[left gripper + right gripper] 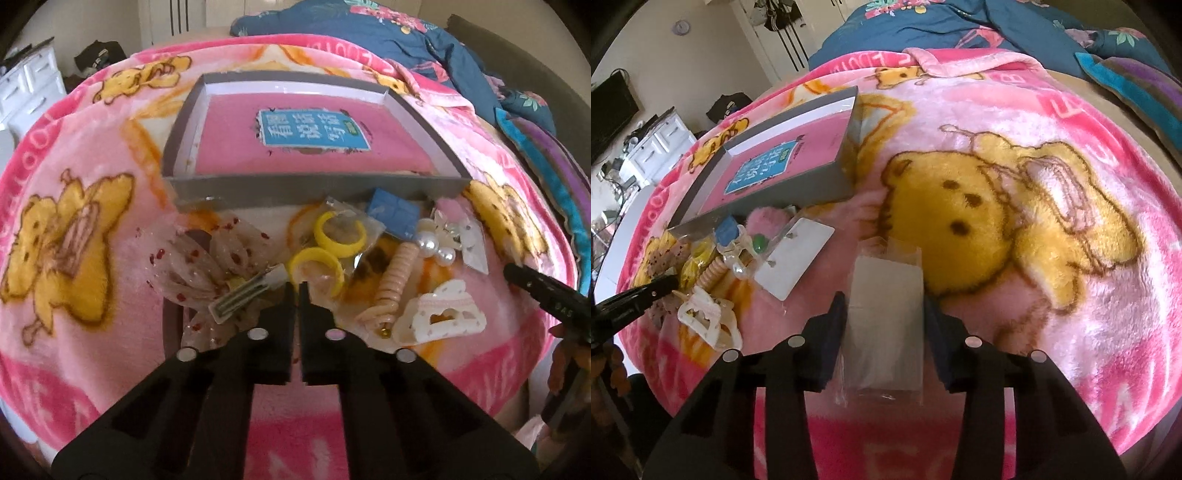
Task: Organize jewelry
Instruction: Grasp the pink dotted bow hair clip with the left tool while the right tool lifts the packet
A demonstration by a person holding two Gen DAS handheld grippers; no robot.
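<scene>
Fluffy fleece blanket, glossy pearls

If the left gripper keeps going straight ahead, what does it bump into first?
Probably the nearer yellow ring in its clear bag, right ahead of the shut left gripper. Depth is hard to judge; the silver hair clip lies just left.

From here I see my left gripper with its jaws nearly together, tips just beside a yellow ring and a metal hair clip. Beyond the pile sits the grey box on the pink blanket, with a white claw clip to the right.
</scene>
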